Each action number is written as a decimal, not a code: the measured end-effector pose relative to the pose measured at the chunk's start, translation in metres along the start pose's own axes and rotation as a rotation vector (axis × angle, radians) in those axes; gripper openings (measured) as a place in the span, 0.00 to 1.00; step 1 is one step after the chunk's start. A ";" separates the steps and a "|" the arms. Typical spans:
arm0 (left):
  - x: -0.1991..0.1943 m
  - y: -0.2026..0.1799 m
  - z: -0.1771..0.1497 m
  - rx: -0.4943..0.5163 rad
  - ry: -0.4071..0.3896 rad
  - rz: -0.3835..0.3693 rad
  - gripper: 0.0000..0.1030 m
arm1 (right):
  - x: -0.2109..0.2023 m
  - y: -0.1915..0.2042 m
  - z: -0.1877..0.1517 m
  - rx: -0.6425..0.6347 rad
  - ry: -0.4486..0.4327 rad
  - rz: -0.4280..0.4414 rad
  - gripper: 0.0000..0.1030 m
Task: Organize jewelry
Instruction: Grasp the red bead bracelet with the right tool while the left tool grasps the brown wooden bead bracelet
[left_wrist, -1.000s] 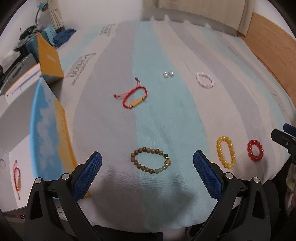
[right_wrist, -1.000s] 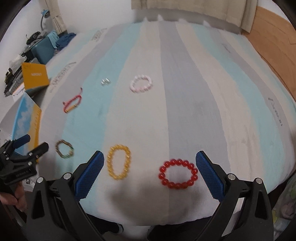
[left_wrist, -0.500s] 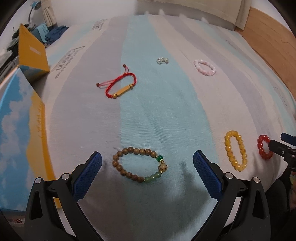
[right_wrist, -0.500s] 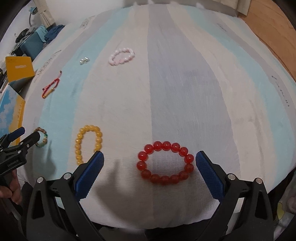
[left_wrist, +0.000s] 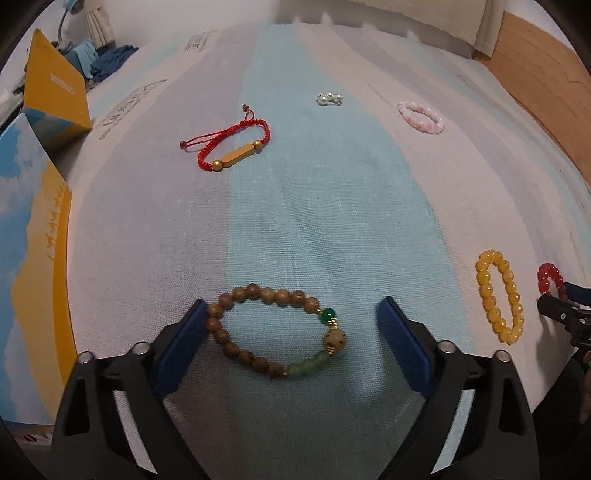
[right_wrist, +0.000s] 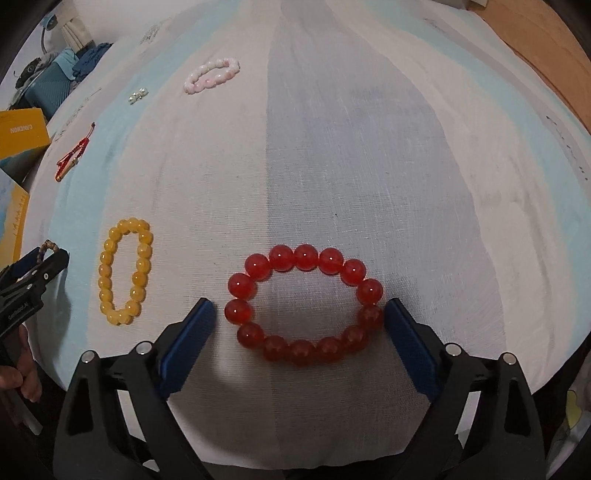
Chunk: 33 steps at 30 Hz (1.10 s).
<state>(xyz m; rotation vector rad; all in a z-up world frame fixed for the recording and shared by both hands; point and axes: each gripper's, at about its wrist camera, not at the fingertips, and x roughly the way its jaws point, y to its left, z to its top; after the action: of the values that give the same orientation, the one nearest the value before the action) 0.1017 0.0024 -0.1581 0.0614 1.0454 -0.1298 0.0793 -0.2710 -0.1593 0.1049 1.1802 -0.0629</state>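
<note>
Both grippers have dropped since a second ago, the left gripper (left_wrist: 291, 336) closing around the wooden bead bracelet (left_wrist: 277, 332) and the right gripper (right_wrist: 297, 332) around the red bead bracelet (right_wrist: 304, 304), jaws wide, neither gripped yet.

The cloth (left_wrist: 332, 206) is striped in pale blue, grey and white. On it lie a bracelet of brown wooden beads (left_wrist: 280, 332) with one bright green bead, a speckled tan bead and a few pale green ones; a red bead bracelet (right_wrist: 304, 304); a yellow bead bracelet (right_wrist: 125, 271); a pink bead bracelet (left_wrist: 421, 117); and a red cord bracelet (left_wrist: 232, 144) with a gold bar. The boxes (left_wrist: 55, 99) are orange-yellow, one printed with blue sky and clouds. The gripper pads (right_wrist: 188, 343) are dark blue on black arms.
</note>
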 end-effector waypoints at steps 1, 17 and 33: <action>0.000 0.001 0.000 -0.004 0.001 -0.003 0.77 | 0.000 -0.001 -0.001 0.000 -0.001 0.001 0.82; -0.008 0.003 0.001 -0.015 0.055 -0.052 0.07 | -0.010 -0.019 0.000 0.031 -0.004 0.035 0.25; -0.025 -0.002 0.009 -0.011 0.044 -0.064 0.07 | -0.032 -0.026 0.002 0.048 -0.048 0.074 0.12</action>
<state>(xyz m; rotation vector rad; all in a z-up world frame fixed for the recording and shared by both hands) 0.0965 0.0019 -0.1317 0.0213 1.0919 -0.1816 0.0665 -0.2968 -0.1299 0.1882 1.1266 -0.0289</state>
